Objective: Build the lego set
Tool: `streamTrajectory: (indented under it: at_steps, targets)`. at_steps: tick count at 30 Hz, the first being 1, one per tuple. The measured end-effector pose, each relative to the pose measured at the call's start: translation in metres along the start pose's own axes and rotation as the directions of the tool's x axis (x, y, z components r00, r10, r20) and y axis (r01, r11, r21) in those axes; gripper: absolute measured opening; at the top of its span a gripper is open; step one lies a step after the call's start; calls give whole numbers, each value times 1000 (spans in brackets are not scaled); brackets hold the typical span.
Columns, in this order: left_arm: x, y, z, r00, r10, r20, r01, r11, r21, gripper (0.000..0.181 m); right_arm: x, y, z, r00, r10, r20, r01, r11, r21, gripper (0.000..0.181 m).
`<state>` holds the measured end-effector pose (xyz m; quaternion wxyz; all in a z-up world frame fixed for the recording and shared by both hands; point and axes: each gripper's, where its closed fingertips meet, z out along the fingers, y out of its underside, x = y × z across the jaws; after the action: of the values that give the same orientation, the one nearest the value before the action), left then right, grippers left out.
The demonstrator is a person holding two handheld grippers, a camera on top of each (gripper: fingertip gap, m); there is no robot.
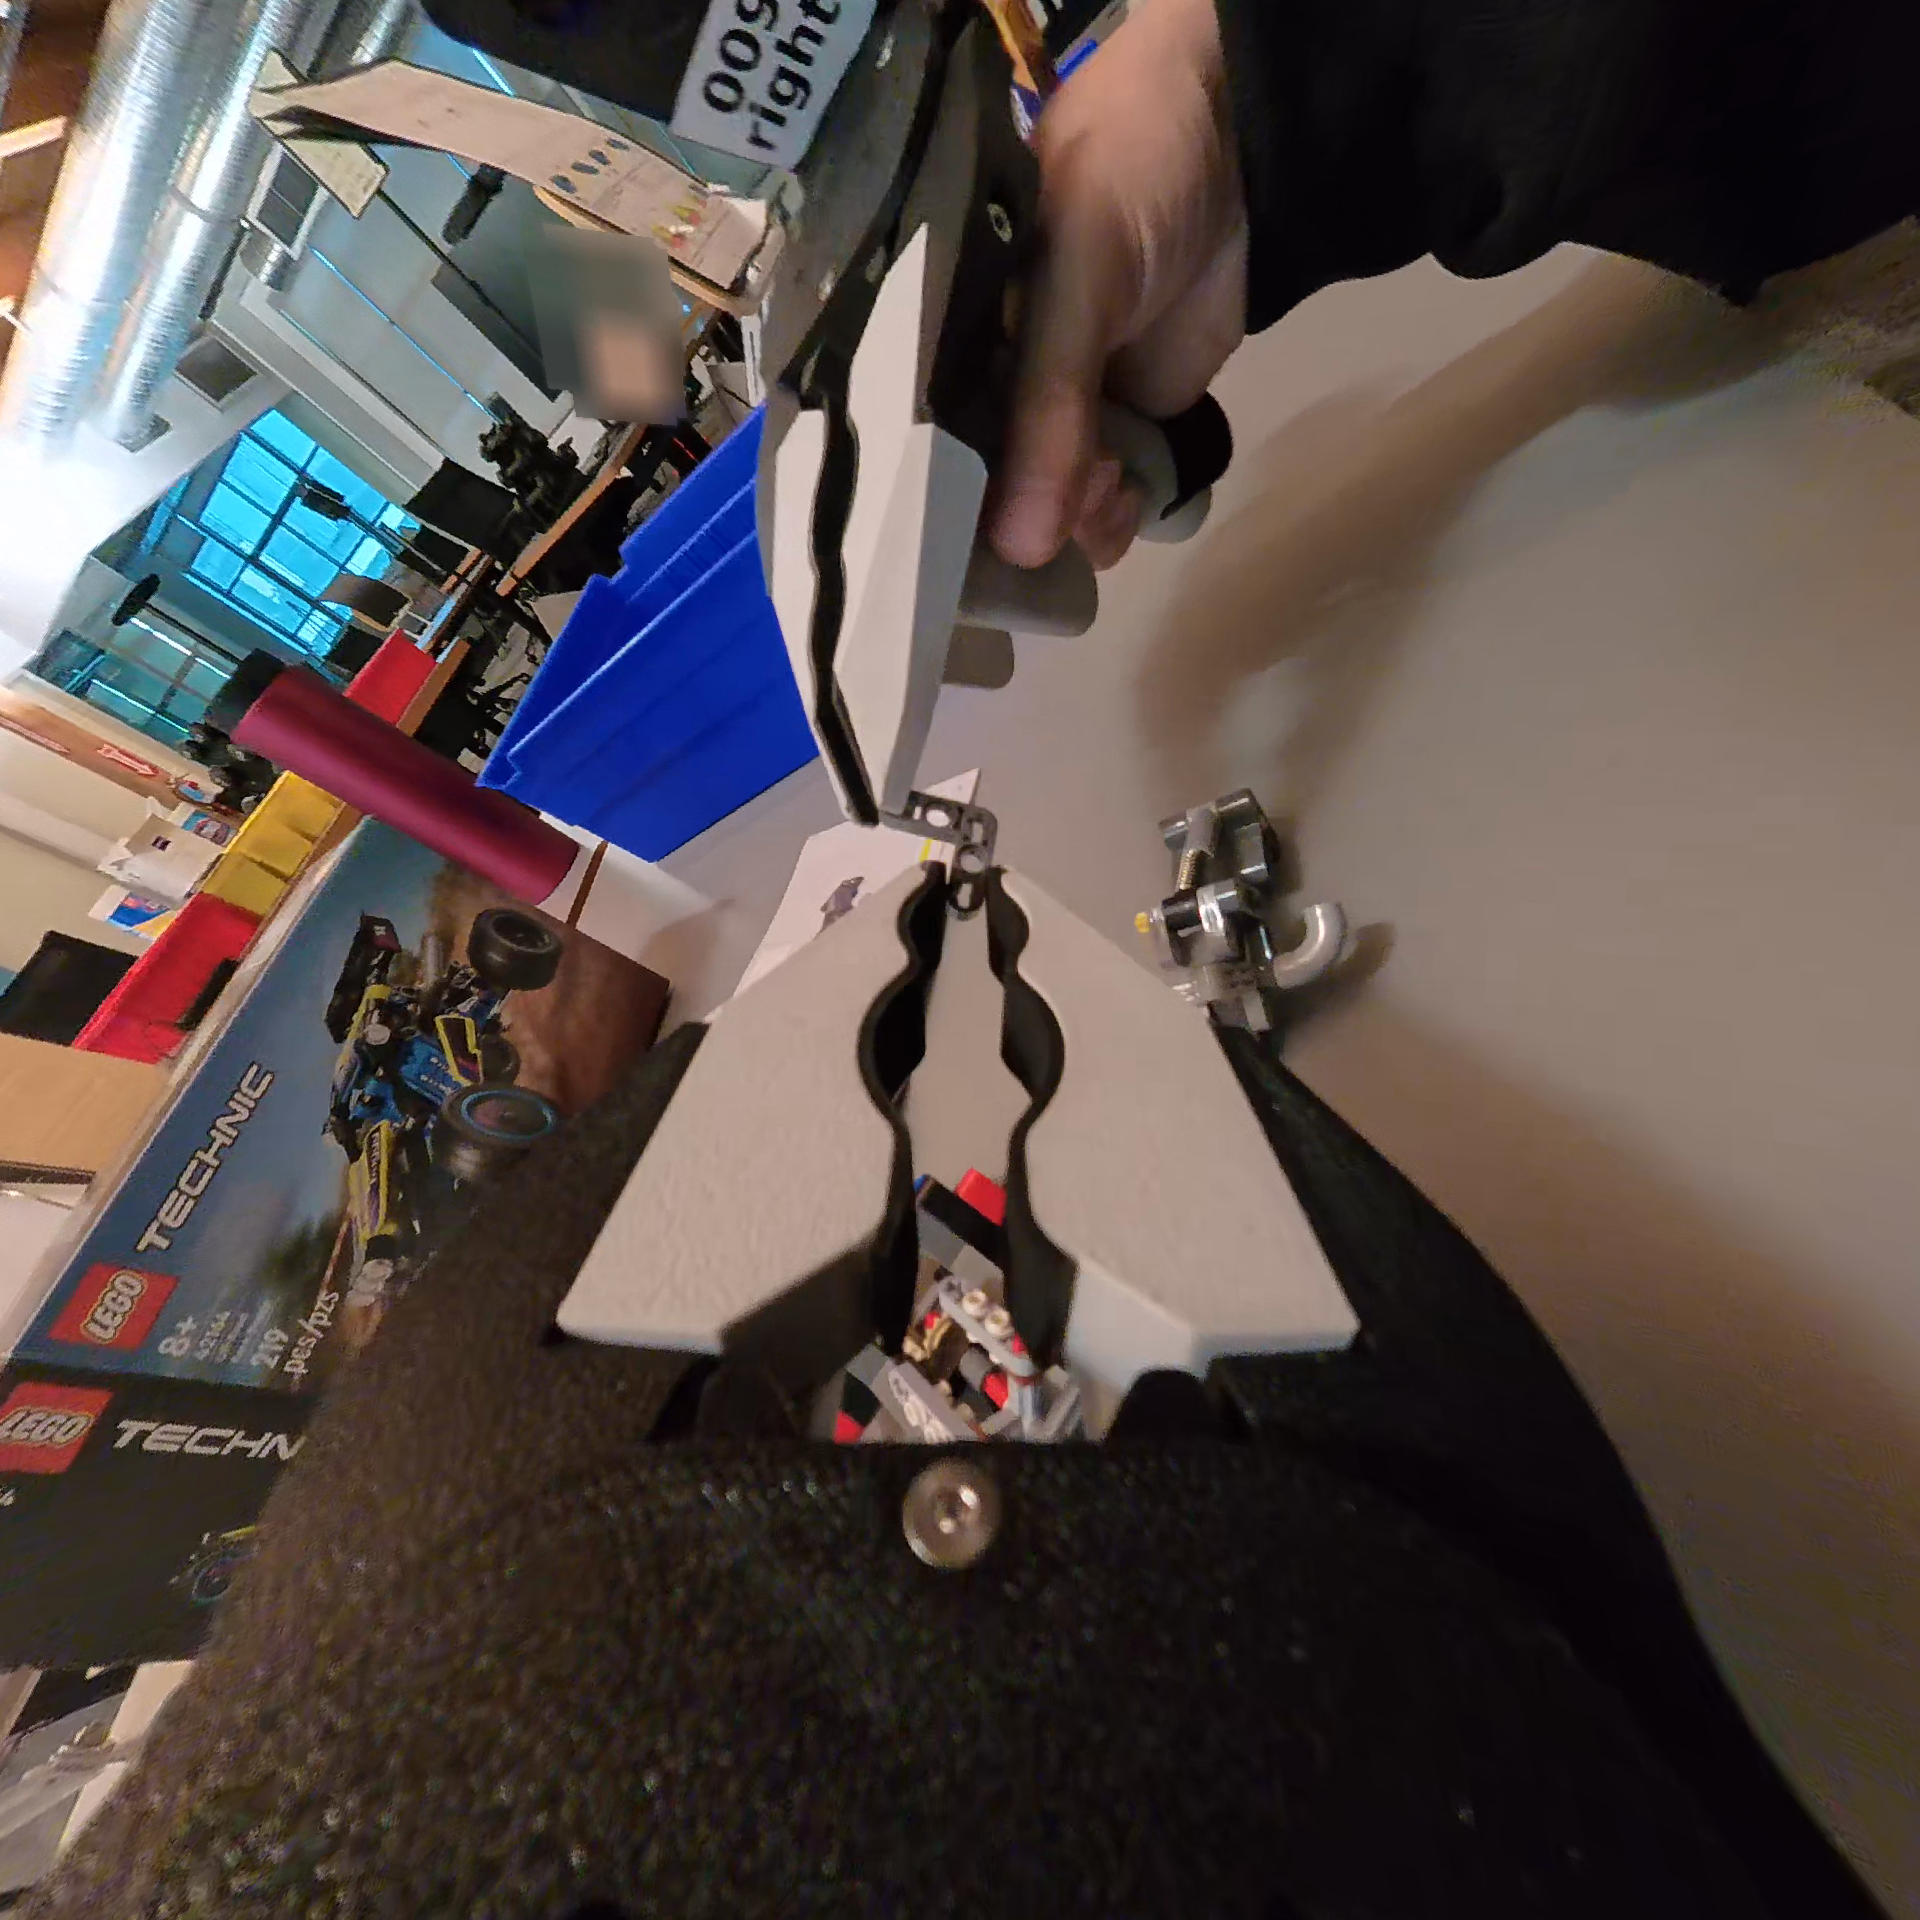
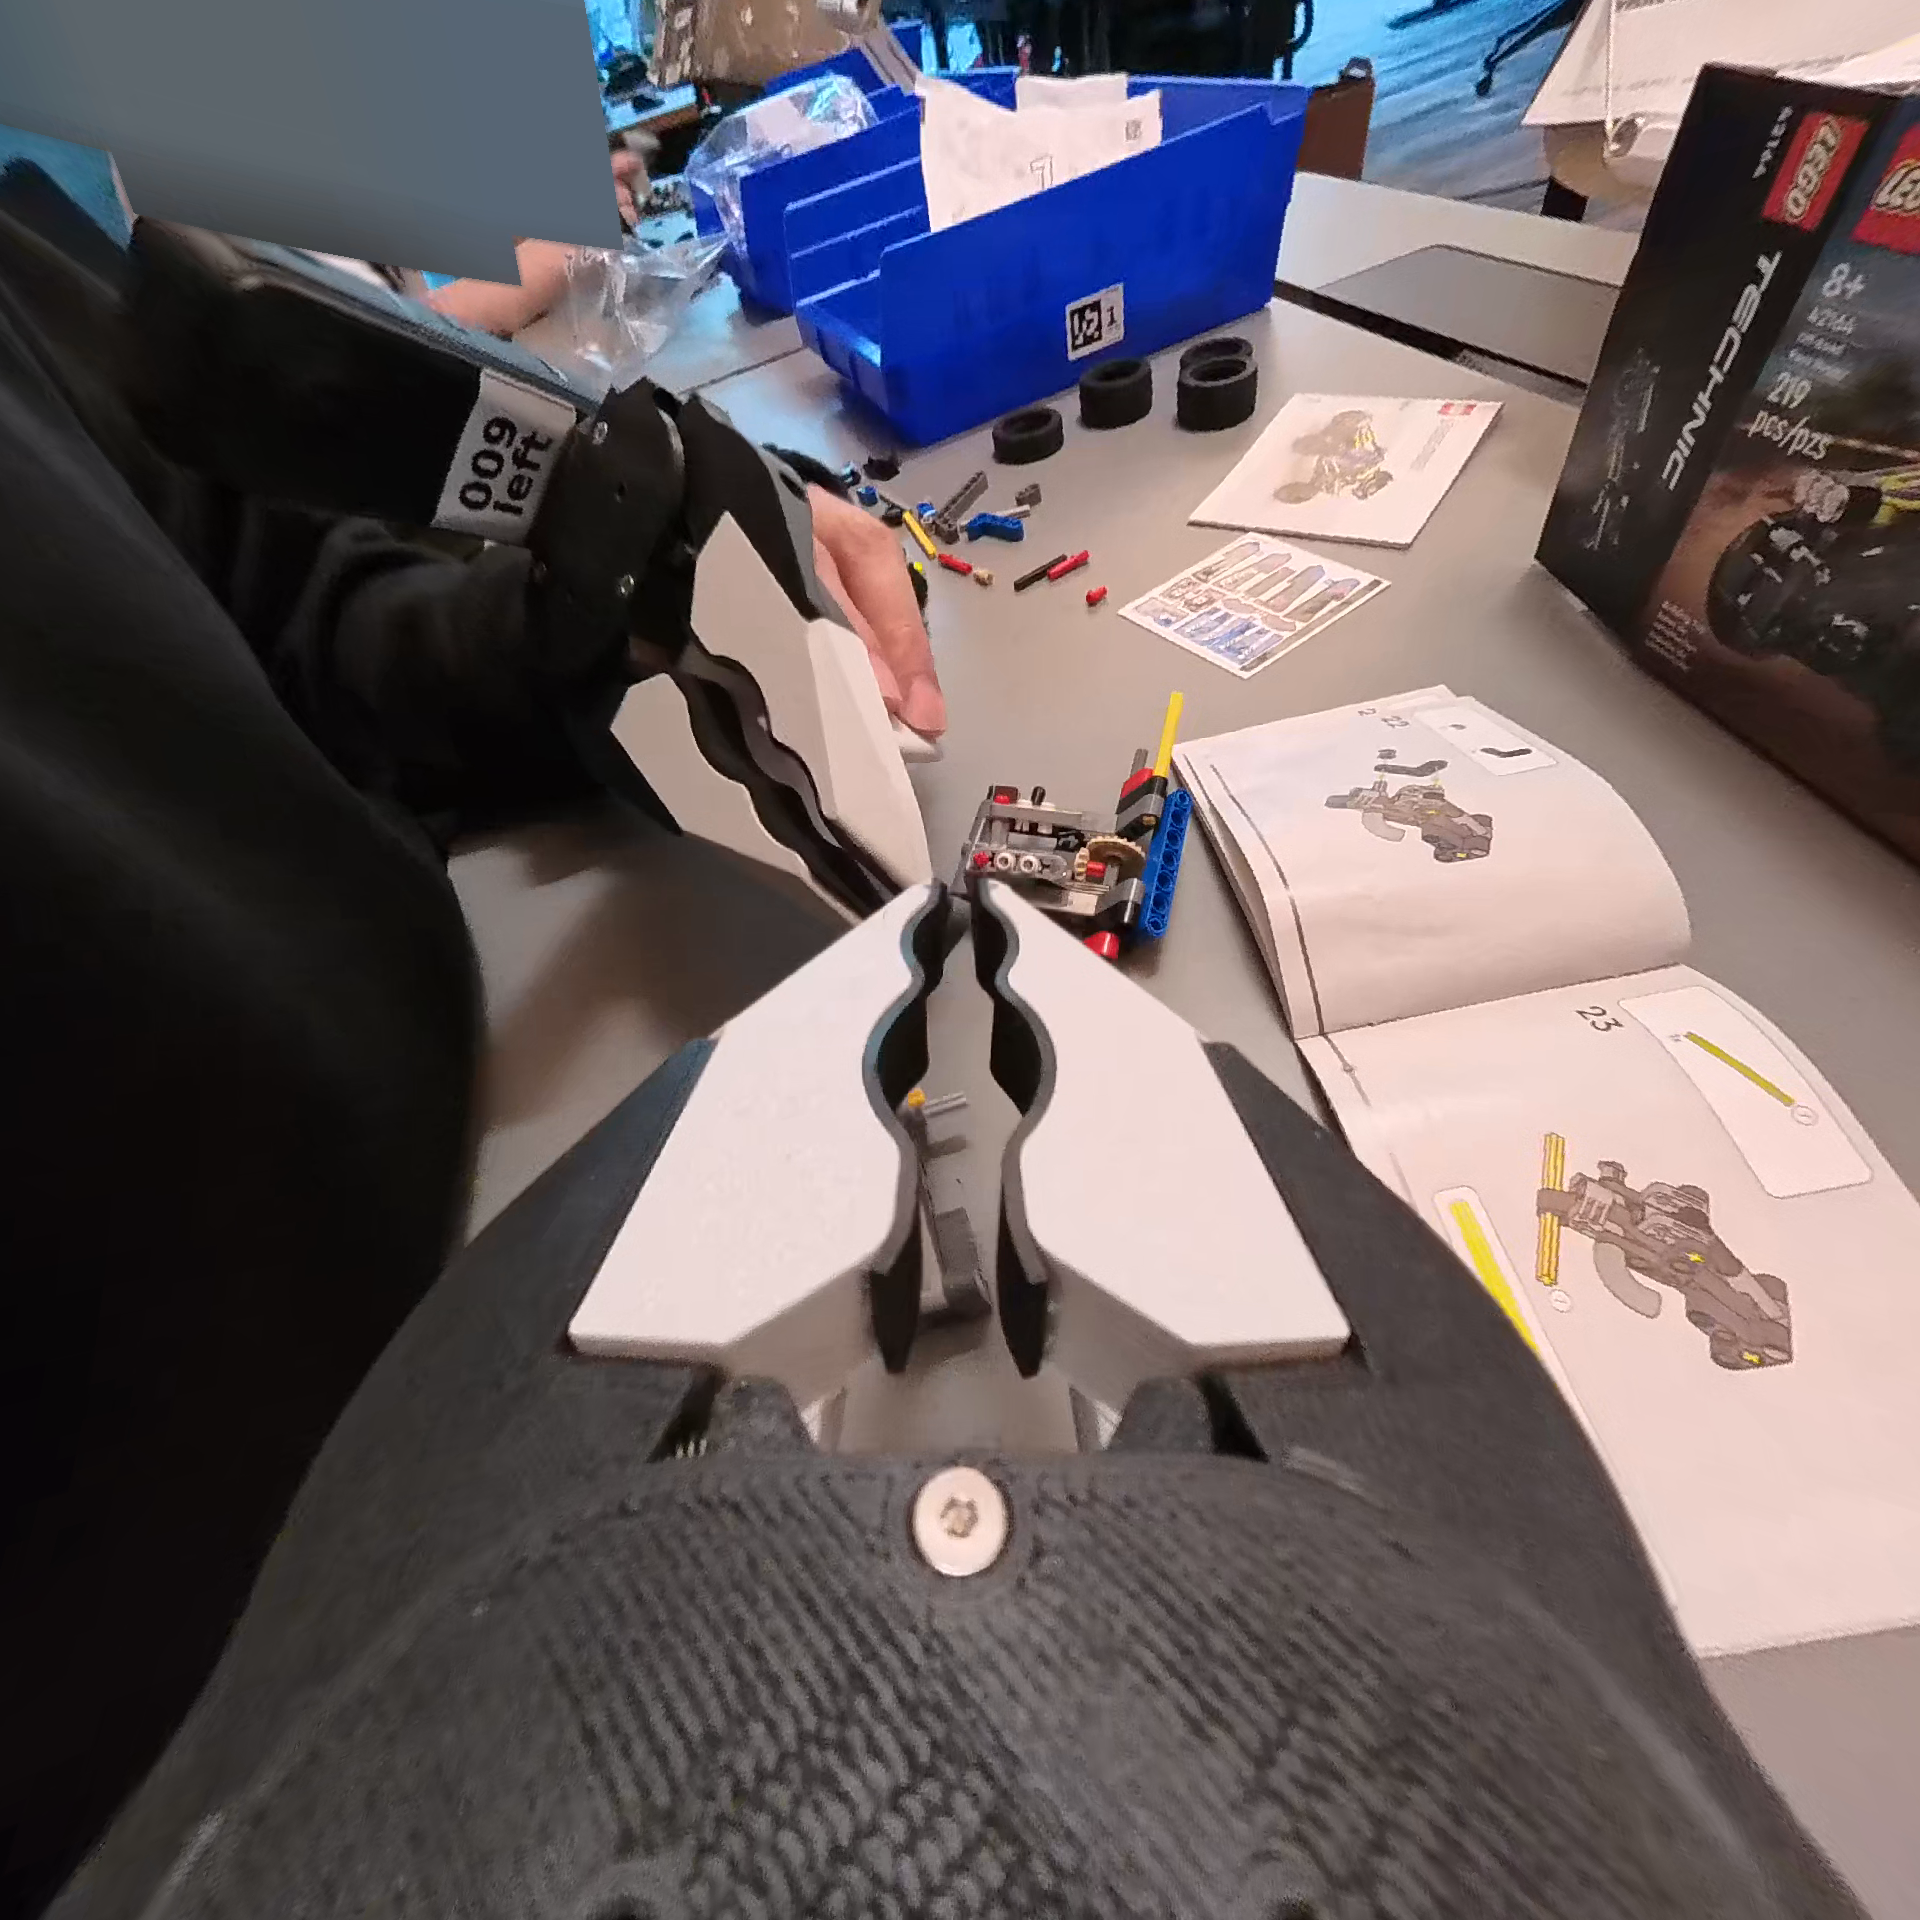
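A dark grey L-shaped beam (image 1: 961, 831) is held in the air between both grippers. My left gripper (image 1: 966, 888) is shut on its lower arm. My right gripper (image 1: 871, 812) comes down from above and is shut on its other end. A small grey sub-assembly (image 1: 1221, 914) with a curved pipe lies on the table to the right. In the right wrist view my right gripper (image 2: 961, 902) meets the left gripper (image 2: 883, 883) tip to tip, and the beam is mostly hidden there. The partly built chassis (image 2: 1060, 842) with a blue beam and yellow axle lies just beyond.
An open instruction booklet (image 2: 1507, 935) lies to the right. A sticker sheet (image 2: 1252, 603), loose small parts (image 2: 977, 530), three black tyres (image 2: 1117, 395) and blue bins (image 2: 1039, 270) are farther back. The set's box (image 2: 1766, 468) stands at the right. The grippers are tip to tip, or close to it.
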<state>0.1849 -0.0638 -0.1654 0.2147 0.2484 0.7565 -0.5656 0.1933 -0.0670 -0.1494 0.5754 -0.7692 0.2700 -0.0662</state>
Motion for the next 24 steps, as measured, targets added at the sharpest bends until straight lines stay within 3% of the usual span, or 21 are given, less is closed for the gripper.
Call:
streamTrajectory:
  at_steps: [3,5,7,11,16,19,24]
  targets:
    - [0,5,4,999,36,9,-36,999,-24,5,6,4,1,999,-31,-12,31,999,-25,5]
    - [-1,7,6,998,59,16,-59,998,-34,4,13,6,2,999,-17,-29,17,1000,-25,23]
    - [-2,10,8,997,70,17,-69,997,-47,5,13,9,2,1000,15,13,-14,1000,-22,3]
    - [-1,18,10,998,57,3,-57,996,-71,4,16,12,5,998,30,53,-30,1000,-6,2]
    - [9,27,15,999,-8,-52,1,991,-137,3,13,23,8,990,-133,56,136,989,-54,2]
    - [18,37,16,991,-77,-106,52,974,-219,12,10,32,9,966,-255,46,259,958,-123,2]
    - [22,46,14,968,-206,-140,153,935,-321,15,9,42,8,936,-346,63,351,920,-175,2]
